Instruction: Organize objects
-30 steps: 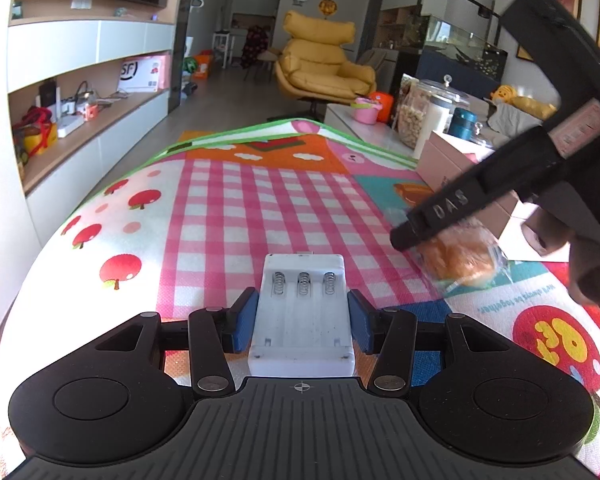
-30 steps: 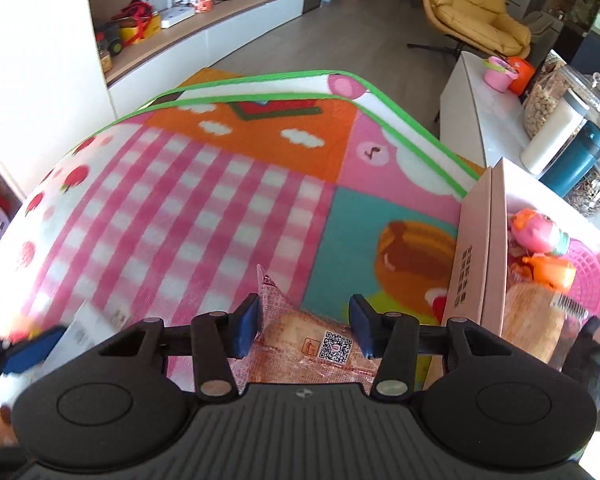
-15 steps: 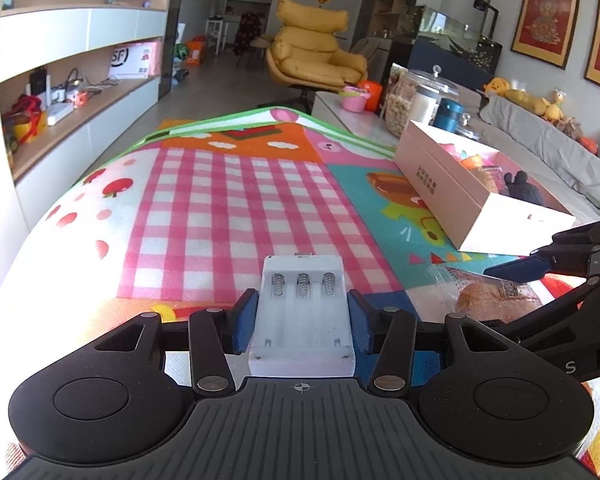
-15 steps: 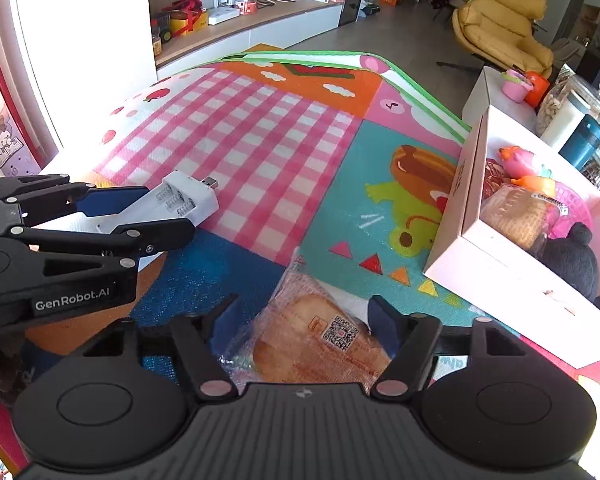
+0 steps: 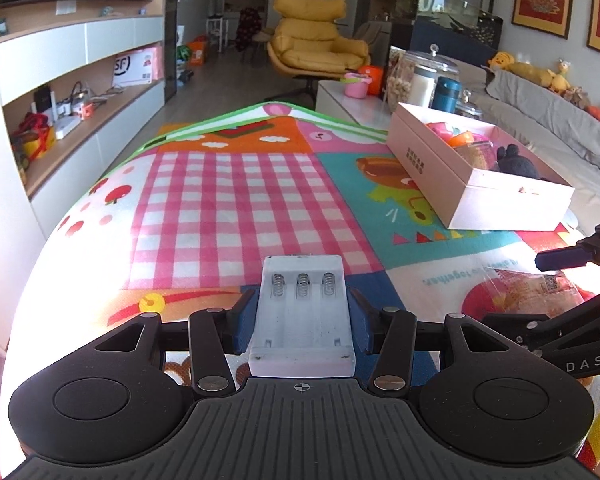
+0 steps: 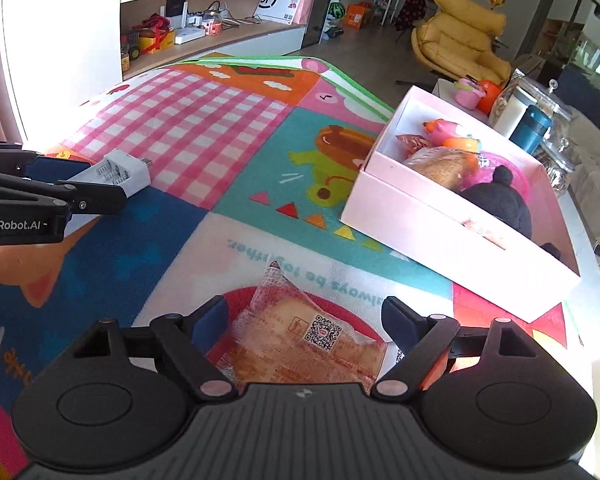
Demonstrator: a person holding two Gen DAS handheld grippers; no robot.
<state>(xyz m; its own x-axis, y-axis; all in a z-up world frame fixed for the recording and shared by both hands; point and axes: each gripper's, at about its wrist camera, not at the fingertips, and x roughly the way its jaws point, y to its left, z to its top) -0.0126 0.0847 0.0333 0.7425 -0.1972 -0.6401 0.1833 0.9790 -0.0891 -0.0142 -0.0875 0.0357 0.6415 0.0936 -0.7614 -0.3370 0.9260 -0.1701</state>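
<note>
1. Progress, as far as I can judge: the pink box (image 6: 452, 216) on the right of the play mat (image 5: 236, 200) already holds several things, namely a black plush toy (image 6: 496, 200), a wrapped bun (image 6: 440, 164) and some small orange and pink toys. Two things are not yet in it: a battery charger and a snack packet.

2. On the left, the left gripper (image 5: 303, 314) has the white battery charger (image 5: 303, 312) between its blue fingers (image 5: 244, 320). The fingers are drawn in against both long sides of the charger, so it looks firmly held, lifted clear of the mat with its spring end pointing forward. The right wrist view shows the same charger (image 6: 120, 174) sticking out past the fingertips, well apart from the box.

3. Towards the right, the right gripper (image 6: 306, 318) has its fingers (image 6: 398, 316) spread wide and grips nothing. The clear snack packet (image 6: 304, 340) lies flat on the mat between them, on a red circle, with a gap on either side. Its pointed corner reaches forward past the fingertips.

4. The box sits farther right and ahead of the packet, near it but not touching.

5. What is left, in my view: carry the charger across to the box, and close on the packet and move it in as well.
</note>
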